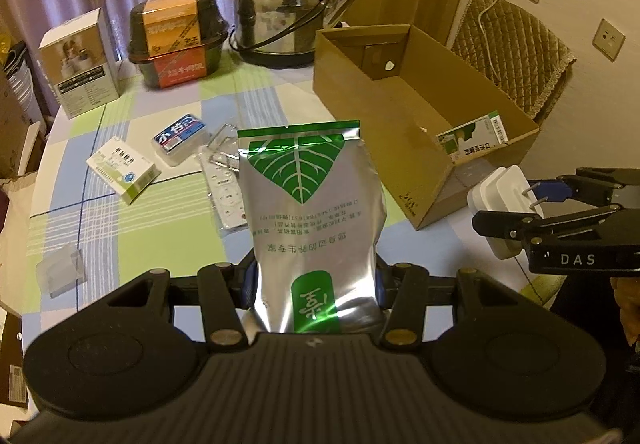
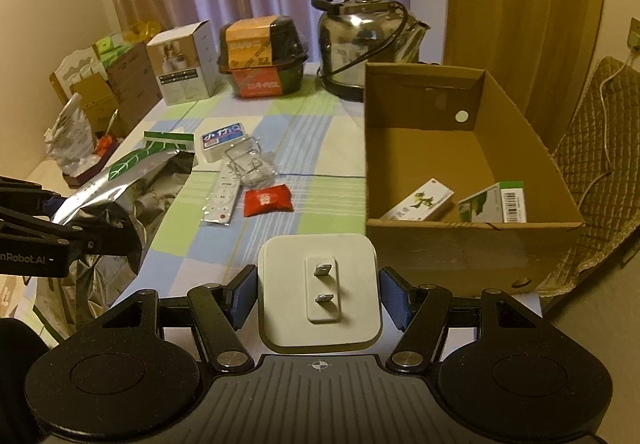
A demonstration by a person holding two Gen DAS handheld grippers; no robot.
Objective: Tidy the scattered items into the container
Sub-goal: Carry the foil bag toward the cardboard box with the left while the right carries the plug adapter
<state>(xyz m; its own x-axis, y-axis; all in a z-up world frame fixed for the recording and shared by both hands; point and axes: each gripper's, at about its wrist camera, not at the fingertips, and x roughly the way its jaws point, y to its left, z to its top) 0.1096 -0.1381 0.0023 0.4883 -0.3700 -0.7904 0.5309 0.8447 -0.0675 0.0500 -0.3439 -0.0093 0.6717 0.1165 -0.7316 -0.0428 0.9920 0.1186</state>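
Note:
My left gripper (image 1: 314,284) is shut on a silver pouch (image 1: 312,188) with a green leaf print and holds it upright above the table. In the right wrist view the same pouch (image 2: 132,180) and left gripper (image 2: 68,222) sit at the far left. My right gripper (image 2: 319,296) is shut on a white plug charger (image 2: 288,264), prongs facing the camera, just left of the open cardboard box (image 2: 472,244). From the left wrist, the right gripper (image 1: 520,204) and charger (image 1: 500,196) hover by the box's (image 1: 360,84) near corner. Two medicine cartons (image 2: 424,200) (image 2: 496,202) lie inside.
On the checked tablecloth lie a blue-label pack (image 1: 180,134), a green-white carton (image 1: 124,168), a wrapped remote (image 1: 228,200), a red packet (image 2: 266,200) and a clear plastic piece (image 1: 60,270). A steel kettle (image 1: 280,4), black food bowl (image 1: 178,38) and white box (image 1: 80,60) stand at the back.

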